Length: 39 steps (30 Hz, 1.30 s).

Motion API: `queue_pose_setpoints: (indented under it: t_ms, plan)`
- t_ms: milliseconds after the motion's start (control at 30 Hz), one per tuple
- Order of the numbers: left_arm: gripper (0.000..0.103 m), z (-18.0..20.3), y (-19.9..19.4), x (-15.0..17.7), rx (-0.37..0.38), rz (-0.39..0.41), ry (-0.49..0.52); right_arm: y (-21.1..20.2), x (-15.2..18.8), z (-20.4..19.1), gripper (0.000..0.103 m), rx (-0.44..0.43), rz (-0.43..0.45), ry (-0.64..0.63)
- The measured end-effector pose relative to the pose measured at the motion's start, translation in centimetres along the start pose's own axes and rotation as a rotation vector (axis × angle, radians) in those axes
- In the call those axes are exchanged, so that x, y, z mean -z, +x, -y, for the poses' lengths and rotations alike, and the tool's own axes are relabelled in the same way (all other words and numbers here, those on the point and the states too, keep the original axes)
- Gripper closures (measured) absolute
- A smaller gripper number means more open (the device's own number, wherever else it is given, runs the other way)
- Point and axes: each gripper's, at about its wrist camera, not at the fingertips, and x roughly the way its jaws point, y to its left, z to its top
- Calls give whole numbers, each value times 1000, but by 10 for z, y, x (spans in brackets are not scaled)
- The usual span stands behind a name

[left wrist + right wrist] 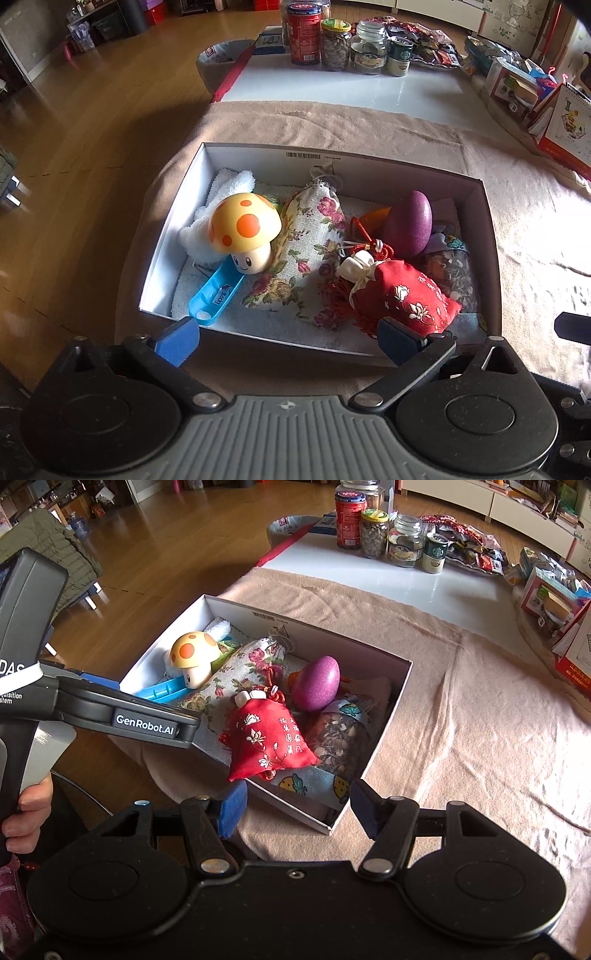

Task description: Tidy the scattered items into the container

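A white cardboard box (491,229) (399,698) stands on a beige cloth. It holds a yellow mushroom toy (242,230) (192,653), a blue scoop (216,295), a floral pouch (306,240) (240,672), a red embroidered pouch (406,295) (269,742), a purple egg (408,223) (319,688) and a bag of dried bits (340,738). My left gripper (288,341) hangs over the box's near edge, open wide, nothing between its fingers. My right gripper (297,808) is open at the box's near corner, also empty. The left tool's body (122,712) shows in the right wrist view.
Jars and cans (334,46) (373,531) stand on the white tabletop (332,85) beyond the cloth. Boxes and packets (535,88) (554,602) crowd the right side. A hand (26,812) grips the left tool. Wooden floor (92,110) lies left of the table.
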Motion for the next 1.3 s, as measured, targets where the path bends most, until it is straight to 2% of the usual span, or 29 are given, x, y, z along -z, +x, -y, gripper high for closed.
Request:
queue_pose_setpoints:
  t_ms: [533,867,1100,1300]
  plan:
    - [1,6,-11,-1,-27,26,20,-5,3,2,42,-5,33,11]
    - [1,13,-11,-2,-5,19,45,-7,7,11,42,-9,37,24]
    - [1,25,-12,-3,-53,16,96,-8,9,14,42,-12,38,26]
    - [1,25,-15,-3,-24,29,87,-8,10,14,42,-14,37,27]
